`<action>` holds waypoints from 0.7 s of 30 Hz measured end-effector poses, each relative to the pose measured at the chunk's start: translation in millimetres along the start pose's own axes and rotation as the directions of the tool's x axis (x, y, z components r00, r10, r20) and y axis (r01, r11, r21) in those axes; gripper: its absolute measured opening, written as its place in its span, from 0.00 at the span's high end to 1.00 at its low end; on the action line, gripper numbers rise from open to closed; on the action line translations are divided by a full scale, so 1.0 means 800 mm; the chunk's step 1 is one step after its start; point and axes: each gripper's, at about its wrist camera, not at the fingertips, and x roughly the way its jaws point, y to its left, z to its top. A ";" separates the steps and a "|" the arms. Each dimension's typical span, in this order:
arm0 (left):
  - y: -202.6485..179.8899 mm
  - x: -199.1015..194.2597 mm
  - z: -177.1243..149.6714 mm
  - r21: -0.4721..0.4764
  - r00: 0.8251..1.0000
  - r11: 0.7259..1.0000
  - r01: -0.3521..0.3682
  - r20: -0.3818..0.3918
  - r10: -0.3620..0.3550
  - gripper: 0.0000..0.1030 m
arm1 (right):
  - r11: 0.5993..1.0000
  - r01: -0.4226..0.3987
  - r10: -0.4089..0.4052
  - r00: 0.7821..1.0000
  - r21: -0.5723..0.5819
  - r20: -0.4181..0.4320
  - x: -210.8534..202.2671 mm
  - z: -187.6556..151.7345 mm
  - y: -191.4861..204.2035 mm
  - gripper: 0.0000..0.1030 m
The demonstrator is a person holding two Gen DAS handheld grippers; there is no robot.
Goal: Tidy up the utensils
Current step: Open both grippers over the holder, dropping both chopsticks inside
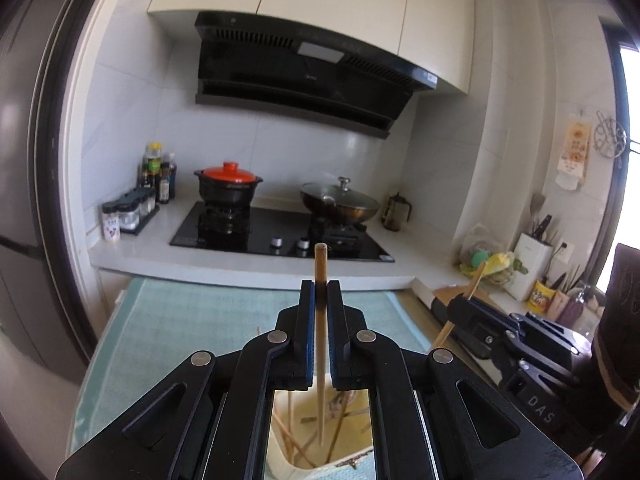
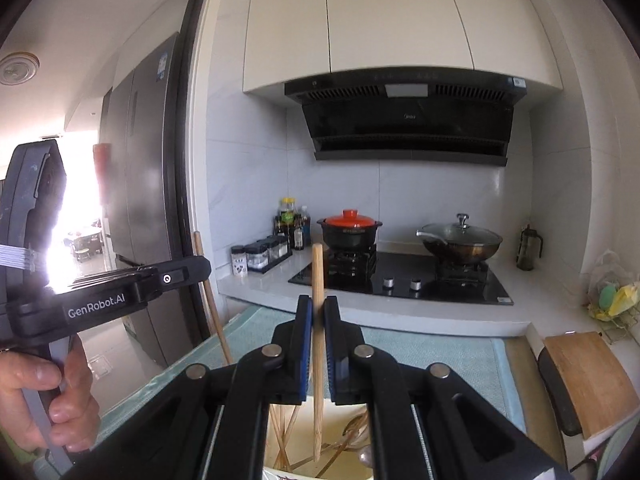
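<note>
My left gripper (image 1: 320, 285) is shut on a wooden chopstick (image 1: 320, 268) that stands upright, its lower end hanging in a cream container (image 1: 280, 452) below that holds several chopsticks. My right gripper (image 2: 318, 301) is shut on another wooden chopstick (image 2: 317, 276), also upright over the same container (image 2: 344, 440), which also holds a spoon. The right gripper shows at the right of the left wrist view (image 1: 466, 300). The left gripper body shows at the left of the right wrist view (image 2: 100, 292), with its chopstick (image 2: 208, 292).
A light green mat (image 1: 200, 320) covers the table under the container. Behind it is a white counter (image 1: 132, 248) with a black hob, a red-lidded pot (image 1: 228, 184), a lidded wok (image 1: 340, 200) and spice jars. A cutting board (image 2: 588, 376) lies right. A fridge (image 2: 140, 200) stands left.
</note>
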 end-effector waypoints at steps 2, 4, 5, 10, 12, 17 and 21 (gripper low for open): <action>0.005 0.030 -0.013 -0.009 0.999 1.000 -0.009 -0.049 0.009 0.97 | 1.000 -0.014 0.014 0.998 0.010 -0.069 0.035 -0.014 -0.006 0.94; 0.007 0.057 -0.027 -0.013 0.995 1.000 -0.016 -0.099 0.014 0.97 | 0.999 -0.018 0.023 0.991 0.037 -0.134 0.068 -0.030 -0.014 0.94; 0.008 0.070 -0.034 -0.013 0.992 1.000 -0.019 -0.123 0.017 0.97 | 0.998 -0.022 0.032 0.985 0.059 -0.170 0.082 -0.039 -0.019 0.94; 0.005 0.113 -0.067 -0.005 0.979 0.999 -0.040 -0.203 0.039 0.96 | 0.989 -0.009 0.052 0.954 0.146 -0.294 0.140 -0.077 -0.043 0.93; 0.009 0.117 -0.072 -0.026 0.974 0.997 -0.066 -0.220 0.059 0.92 | 0.986 -0.022 0.074 0.948 0.167 -0.311 0.152 -0.083 -0.049 0.88; 0.027 0.079 -0.061 -0.053 0.976 0.993 -0.105 -0.196 0.093 0.43 | 0.988 -0.005 0.043 0.970 0.157 -0.240 0.122 -0.057 -0.054 0.59; 0.034 0.020 -0.057 0.030 0.972 0.994 -0.108 -0.205 0.112 0.28 | 0.997 -0.013 0.027 0.983 0.079 -0.179 0.059 -0.039 -0.034 0.42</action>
